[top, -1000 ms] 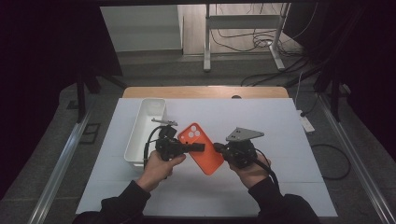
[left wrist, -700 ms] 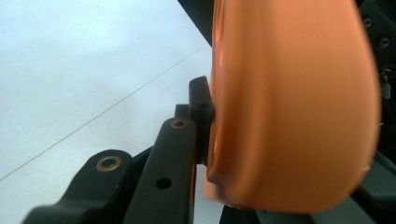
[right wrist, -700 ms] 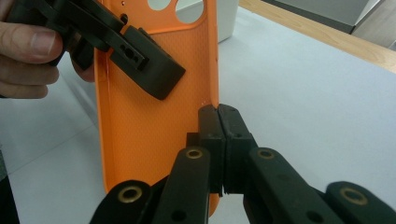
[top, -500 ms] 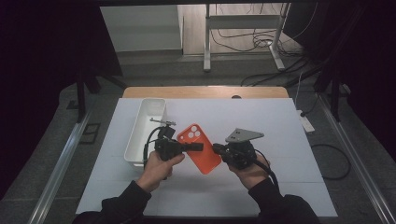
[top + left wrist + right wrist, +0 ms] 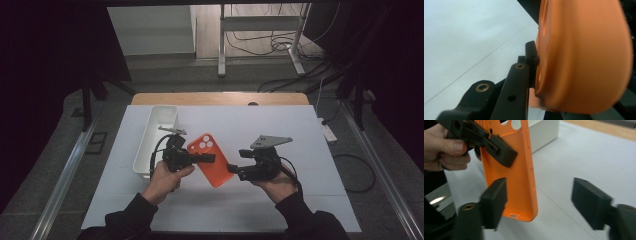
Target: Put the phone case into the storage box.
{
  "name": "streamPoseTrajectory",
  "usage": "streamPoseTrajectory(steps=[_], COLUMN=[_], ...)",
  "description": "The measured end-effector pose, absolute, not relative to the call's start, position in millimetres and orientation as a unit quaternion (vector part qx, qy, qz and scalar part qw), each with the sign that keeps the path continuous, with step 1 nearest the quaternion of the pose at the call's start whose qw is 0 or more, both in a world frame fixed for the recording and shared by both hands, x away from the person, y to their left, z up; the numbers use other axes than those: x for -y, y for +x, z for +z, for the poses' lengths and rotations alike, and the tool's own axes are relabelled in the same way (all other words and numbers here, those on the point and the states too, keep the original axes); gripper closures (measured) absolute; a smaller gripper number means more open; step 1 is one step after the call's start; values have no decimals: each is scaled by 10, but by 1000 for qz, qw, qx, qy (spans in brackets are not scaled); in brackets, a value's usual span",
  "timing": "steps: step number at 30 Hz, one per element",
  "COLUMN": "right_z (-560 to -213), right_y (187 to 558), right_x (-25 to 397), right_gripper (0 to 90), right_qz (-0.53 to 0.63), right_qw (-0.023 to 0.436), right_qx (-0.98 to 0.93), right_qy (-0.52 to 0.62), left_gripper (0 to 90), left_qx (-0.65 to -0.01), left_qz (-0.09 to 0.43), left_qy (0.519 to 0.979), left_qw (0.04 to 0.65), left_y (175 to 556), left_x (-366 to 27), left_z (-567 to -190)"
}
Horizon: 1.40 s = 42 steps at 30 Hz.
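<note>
Orange phone case (image 5: 209,158) hangs above the middle of the white tabletop (image 5: 310,135), pinched near its camera-cutout end by the left hand-held gripper (image 5: 207,158). In the left gripper view one black jaw presses flat against the case's (image 5: 584,55) side, and the right gripper view shows the other jaw lying across its hollow inner face, so this hand-held gripper is clamped on the case. The right hand-held gripper (image 5: 233,169) sits just beside the case's lower end with its jaws spread wide; the case's (image 5: 519,177) long edge stands between them, nearer the left-hand pad, and neither pad touches it.

The step in hand looks like a handover or a two-handed hold. To do it well, the right hand-held gripper should centre the case's wall between its pads before closing, well up from the rounded corner, where soft plastic could squirm out. The left should keep its grip until the right one is firm.

A white bin (image 5: 156,135) stands just beside the left hand (image 5: 167,176), so that side is tight. The tabletop to the right and front lies open, with its edges well apart from both grippers.
</note>
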State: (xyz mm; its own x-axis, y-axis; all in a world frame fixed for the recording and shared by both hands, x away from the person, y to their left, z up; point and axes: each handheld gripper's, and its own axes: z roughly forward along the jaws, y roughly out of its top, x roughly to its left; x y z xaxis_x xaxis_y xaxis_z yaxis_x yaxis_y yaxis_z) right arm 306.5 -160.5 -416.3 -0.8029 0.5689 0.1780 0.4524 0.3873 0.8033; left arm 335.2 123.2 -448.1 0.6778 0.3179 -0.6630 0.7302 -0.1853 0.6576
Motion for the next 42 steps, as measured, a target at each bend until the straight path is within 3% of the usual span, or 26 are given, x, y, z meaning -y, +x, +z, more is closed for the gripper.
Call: streamPoseTrajectory(steps=[5, 8, 22, 42], right_z=[-4196, -4217, -4254, -4348], right_y=[3087, 3091, 3089, 3083], right_x=[1603, 1598, 1557, 1373], right_gripper=[51, 0, 0, 6], right_qz=[457, 461, 468, 443], right_qw=[42, 42, 19, -48], right_qx=[-836, -837, -839, -856], right_qy=[300, 293, 278, 262], left_gripper=[845, 845, 844, 843], left_qx=[-338, -331, -302, -263], left_qz=[-193, -193, -193, -213], left_qy=[750, 753, 759, 763], left_qw=[535, 535, 543, 551], left_y=[3344, 3340, 3322, 3290], left_x=[-1240, -1241, -1206, -1130], left_z=[-4458, -4450, -4434, -4420])
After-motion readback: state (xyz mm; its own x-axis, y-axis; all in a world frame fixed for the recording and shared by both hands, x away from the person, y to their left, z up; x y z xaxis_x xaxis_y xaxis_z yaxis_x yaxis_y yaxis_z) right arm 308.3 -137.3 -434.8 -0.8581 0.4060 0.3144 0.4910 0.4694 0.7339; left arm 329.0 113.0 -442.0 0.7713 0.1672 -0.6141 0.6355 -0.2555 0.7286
